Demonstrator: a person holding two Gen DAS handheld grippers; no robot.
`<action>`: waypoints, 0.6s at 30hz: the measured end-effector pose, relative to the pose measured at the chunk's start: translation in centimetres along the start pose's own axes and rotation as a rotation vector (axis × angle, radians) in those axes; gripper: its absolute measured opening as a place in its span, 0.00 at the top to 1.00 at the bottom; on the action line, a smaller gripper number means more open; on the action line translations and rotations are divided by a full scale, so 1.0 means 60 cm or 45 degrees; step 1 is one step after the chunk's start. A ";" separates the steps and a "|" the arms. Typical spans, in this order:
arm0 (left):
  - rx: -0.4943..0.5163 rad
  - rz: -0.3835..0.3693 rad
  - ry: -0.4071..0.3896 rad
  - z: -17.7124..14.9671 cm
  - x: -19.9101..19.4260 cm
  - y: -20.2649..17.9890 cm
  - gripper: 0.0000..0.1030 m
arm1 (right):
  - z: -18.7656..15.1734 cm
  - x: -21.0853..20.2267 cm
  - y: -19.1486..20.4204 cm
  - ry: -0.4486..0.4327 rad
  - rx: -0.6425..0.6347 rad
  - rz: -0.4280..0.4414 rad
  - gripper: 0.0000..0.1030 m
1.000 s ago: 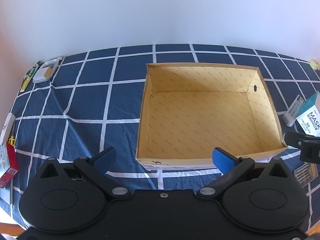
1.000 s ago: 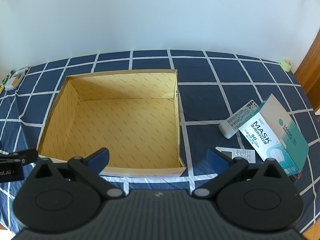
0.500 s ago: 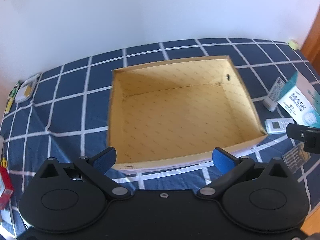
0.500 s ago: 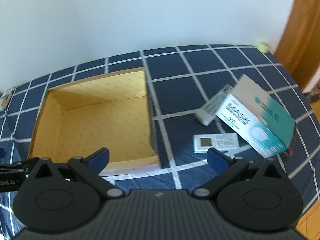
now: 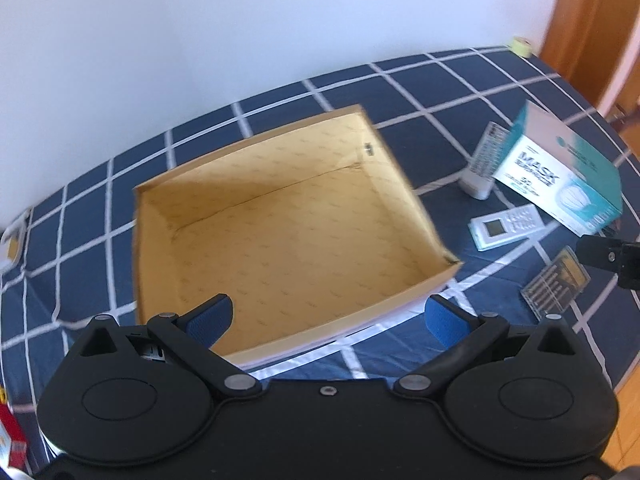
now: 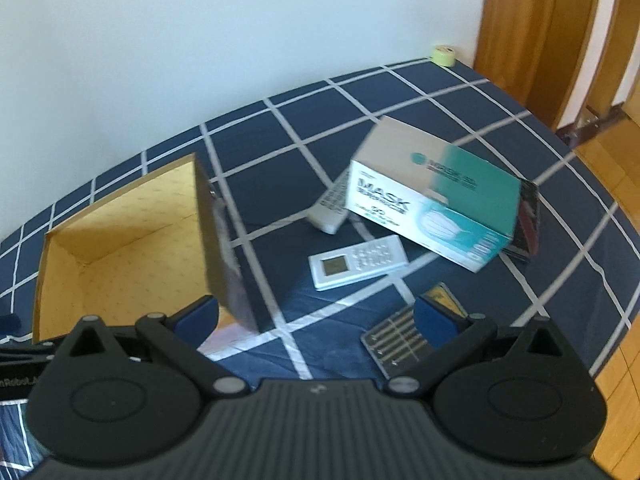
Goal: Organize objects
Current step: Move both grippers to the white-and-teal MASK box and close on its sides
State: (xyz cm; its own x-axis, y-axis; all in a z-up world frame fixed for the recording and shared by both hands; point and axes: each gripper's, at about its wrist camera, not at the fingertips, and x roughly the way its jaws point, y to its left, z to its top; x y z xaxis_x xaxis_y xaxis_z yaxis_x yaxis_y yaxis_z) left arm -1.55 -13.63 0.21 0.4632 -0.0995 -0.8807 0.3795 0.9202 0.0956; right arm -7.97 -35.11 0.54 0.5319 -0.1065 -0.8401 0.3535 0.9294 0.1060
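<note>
An empty cardboard box [image 5: 280,216] with a tan inside lies open on the blue checked cloth. To its right sit a white and teal mask box [image 6: 432,200], a grey remote [image 6: 332,204] leaning under it, a white remote with a small screen [image 6: 358,262], and a clear case of small bits [image 6: 400,340]. My left gripper [image 5: 326,318] is open above the box's near wall, holding nothing. Low over the cloth between the box [image 6: 120,236] and the bit case, my right gripper [image 6: 316,316] is open too and holds nothing.
A yellow tape roll [image 6: 444,55] sits at the far right corner of the table near a wooden door frame [image 6: 540,32]. A dark flat item [image 6: 528,220] lies behind the mask box. A red packet [image 5: 10,436] and a white object [image 5: 12,236] lie at the left edge.
Both grippers have swung to the right: the box slid left in both views, and the mask box, remotes and bit case came closer to the centre of the right wrist view. Both stayed open.
</note>
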 end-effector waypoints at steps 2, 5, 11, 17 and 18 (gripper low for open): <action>0.039 -0.011 -0.001 0.009 0.005 -0.021 0.00 | 0.000 0.003 -0.016 0.004 0.019 -0.004 0.00; 0.069 -0.033 0.000 0.025 0.011 -0.048 0.00 | 0.004 0.007 -0.042 0.011 0.066 -0.017 0.00; 0.149 -0.057 0.007 0.065 0.030 -0.107 0.00 | 0.022 0.018 -0.100 0.007 0.143 -0.023 0.00; 0.214 -0.071 0.043 0.104 0.058 -0.168 0.00 | 0.049 0.037 -0.163 0.000 0.241 -0.025 0.00; 0.225 -0.075 0.051 0.110 0.063 -0.178 0.00 | 0.055 0.041 -0.178 -0.005 0.276 -0.026 0.00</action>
State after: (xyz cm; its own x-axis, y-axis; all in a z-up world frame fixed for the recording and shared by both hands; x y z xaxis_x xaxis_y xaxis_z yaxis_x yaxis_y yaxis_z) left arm 1.46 -26.34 -1.08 0.4049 -0.1332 -0.9046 0.5417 0.8320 0.1200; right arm -7.91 -46.43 -0.91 0.5257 -0.1261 -0.8413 0.5214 0.8292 0.2015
